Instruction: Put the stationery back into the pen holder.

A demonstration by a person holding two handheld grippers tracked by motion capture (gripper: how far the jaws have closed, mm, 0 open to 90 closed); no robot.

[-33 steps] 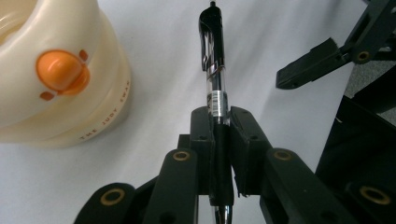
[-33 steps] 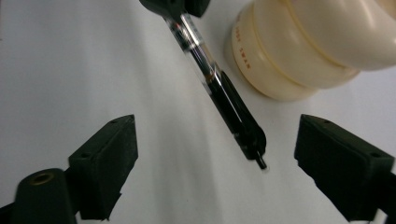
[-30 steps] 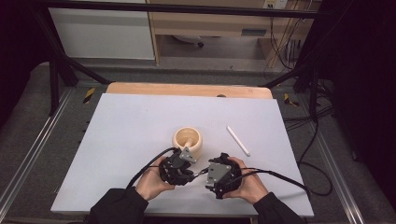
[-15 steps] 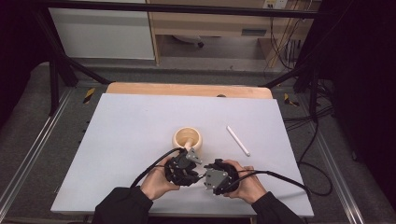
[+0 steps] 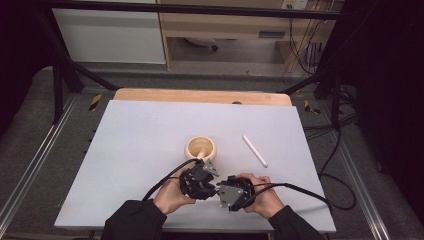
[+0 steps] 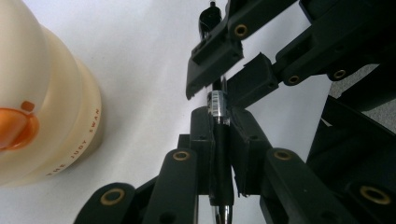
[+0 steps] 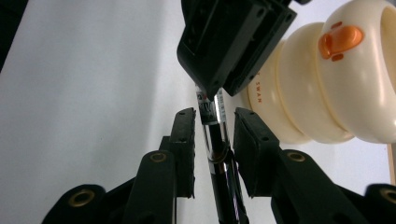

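Note:
A dark pen (image 6: pixel 218 149) with a barcode label runs between both grippers near the table's front edge. My left gripper (image 6: pixel 219 116) is shut on the pen's barrel, and in the high view this left gripper (image 5: pixel 209 185) faces the right one. My right gripper (image 7: pixel 212 116) straddles the same pen (image 7: pixel 215 140). Its jaws have just been closing, with a thin gap still showing beside the pads. From above, the right gripper (image 5: pixel 222 190) meets the left tip to tip. A cream ringed cup (image 5: pixel 201 148) with an orange beak mark stands just behind them.
A white stick (image 5: pixel 255 150) lies on the light table (image 5: pixel 135 145) to the right of the cup. A wooden board (image 5: pixel 200 96) borders the far edge. Black cables (image 5: pixel 300 189) trail off to the right from the grippers.
The two hands have drawn slightly closer together over the front of the table. The cup and the white stick have stayed put.

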